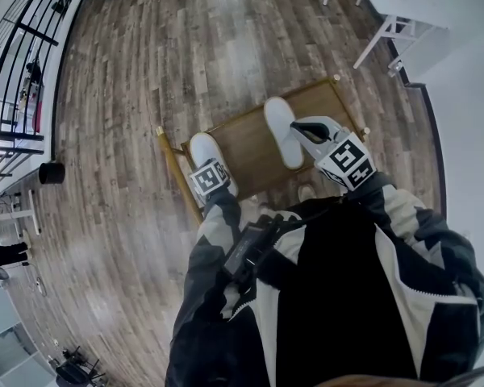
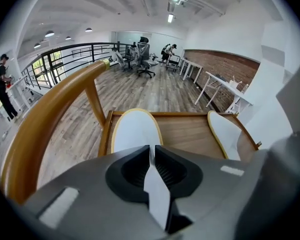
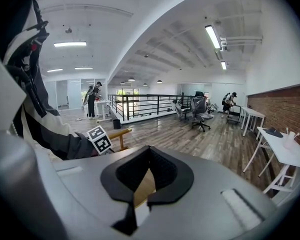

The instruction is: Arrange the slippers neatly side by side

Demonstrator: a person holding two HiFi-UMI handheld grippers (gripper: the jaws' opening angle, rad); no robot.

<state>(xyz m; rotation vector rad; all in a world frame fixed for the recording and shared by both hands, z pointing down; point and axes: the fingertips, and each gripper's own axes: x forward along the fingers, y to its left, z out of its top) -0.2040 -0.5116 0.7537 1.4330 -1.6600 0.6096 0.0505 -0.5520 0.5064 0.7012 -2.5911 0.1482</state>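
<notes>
Two white slippers lie on a wooden chair seat (image 1: pixel 250 147). The left slipper (image 1: pixel 202 147) is near the seat's left edge, and the right slipper (image 1: pixel 283 131) lies further back and to the right, with a gap of bare wood between them. My left gripper (image 1: pixel 213 185) sits at the left slipper's heel. In the left gripper view its jaws are nearly together, with a thin white edge of the left slipper (image 2: pixel 135 129) pinched between them. My right gripper (image 1: pixel 308 131) hovers beside the right slipper (image 2: pixel 225 131), shut with nothing in it.
The chair's curved wooden backrest (image 2: pixel 50 109) runs along my left. A white table (image 1: pixel 395 6) stands at the back right and a black railing (image 1: pixel 16 55) at the far left. A black bin (image 1: pixel 52 172) stands on the floor, and office chairs (image 2: pixel 142 59) are far off.
</notes>
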